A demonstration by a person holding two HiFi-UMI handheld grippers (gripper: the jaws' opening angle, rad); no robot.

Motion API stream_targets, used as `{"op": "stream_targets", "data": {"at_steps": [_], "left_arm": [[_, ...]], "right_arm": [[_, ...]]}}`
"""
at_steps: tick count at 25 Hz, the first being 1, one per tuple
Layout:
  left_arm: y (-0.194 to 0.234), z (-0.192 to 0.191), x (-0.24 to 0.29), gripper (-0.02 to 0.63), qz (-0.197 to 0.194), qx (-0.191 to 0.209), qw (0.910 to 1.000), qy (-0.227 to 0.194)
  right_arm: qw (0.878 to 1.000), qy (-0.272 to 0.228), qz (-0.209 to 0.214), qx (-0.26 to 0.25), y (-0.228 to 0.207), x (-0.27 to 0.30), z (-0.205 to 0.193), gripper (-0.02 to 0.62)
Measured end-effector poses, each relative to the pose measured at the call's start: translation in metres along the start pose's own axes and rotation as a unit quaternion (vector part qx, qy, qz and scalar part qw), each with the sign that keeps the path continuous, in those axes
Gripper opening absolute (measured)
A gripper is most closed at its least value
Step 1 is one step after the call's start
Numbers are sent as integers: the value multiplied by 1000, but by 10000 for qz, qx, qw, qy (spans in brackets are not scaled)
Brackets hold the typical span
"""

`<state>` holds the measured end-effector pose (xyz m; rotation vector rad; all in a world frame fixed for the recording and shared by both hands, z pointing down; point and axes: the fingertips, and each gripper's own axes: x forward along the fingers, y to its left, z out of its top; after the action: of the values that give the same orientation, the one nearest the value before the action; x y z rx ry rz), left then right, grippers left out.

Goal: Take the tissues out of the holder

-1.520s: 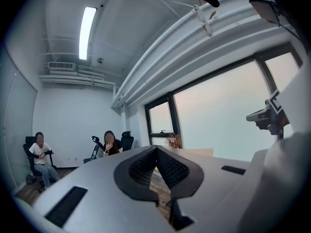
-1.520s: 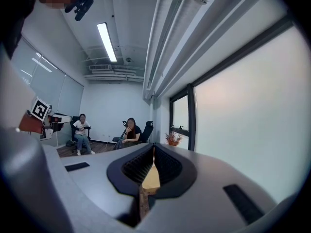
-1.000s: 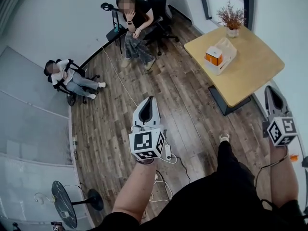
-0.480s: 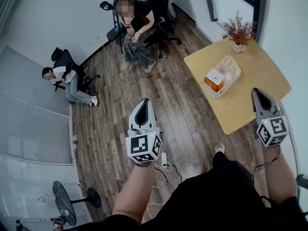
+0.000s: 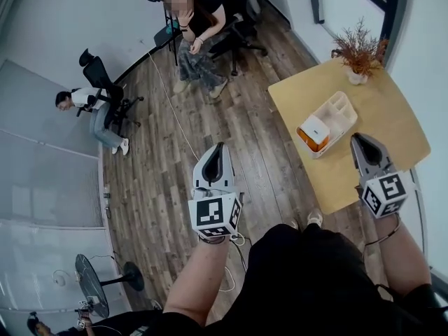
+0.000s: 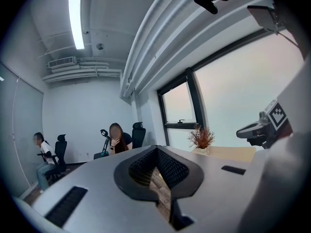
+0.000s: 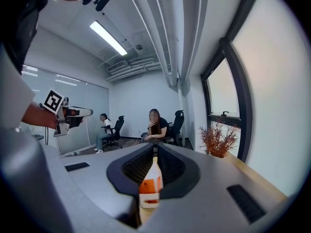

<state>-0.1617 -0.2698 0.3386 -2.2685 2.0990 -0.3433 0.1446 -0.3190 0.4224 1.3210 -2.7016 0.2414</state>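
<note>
A white holder (image 5: 337,112) lies on the wooden table (image 5: 392,117) in the head view, with an orange and white tissue pack (image 5: 314,133) standing in its near end. My right gripper (image 5: 362,141) hovers over the table's near edge, just right of the holder, jaws shut and empty. In the right gripper view the tissue pack (image 7: 151,181) shows through the slit of the shut right gripper (image 7: 154,148). My left gripper (image 5: 219,148) is over the wooden floor, well left of the table, shut with nothing in it. In its own view the left gripper (image 6: 156,149) holds nothing.
A dried plant in a white pot (image 5: 359,47) stands at the table's far corner. One person sits on a chair (image 5: 192,26) beyond the table, another (image 5: 87,107) at the left wall. A floor fan (image 5: 91,292) and cables (image 5: 238,240) lie near my feet.
Both grippers have travelled toward the table. The right gripper has come from beside the table to over its near edge, close to the holder. Both stay shut.
</note>
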Motion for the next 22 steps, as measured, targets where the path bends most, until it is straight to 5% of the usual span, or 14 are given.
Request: {"op": "stream_targets", "data": {"at_steps": [14,22], "left_arm": [[-4,-44,73,5,-538,-300,9978,260],[-2,-71,101,5,-728,-327,9957,477]], "right_arm": [[9991,250,7,-345,10,55,-17,15],[9978,292,375,-465,14,80,-42,200]]}}
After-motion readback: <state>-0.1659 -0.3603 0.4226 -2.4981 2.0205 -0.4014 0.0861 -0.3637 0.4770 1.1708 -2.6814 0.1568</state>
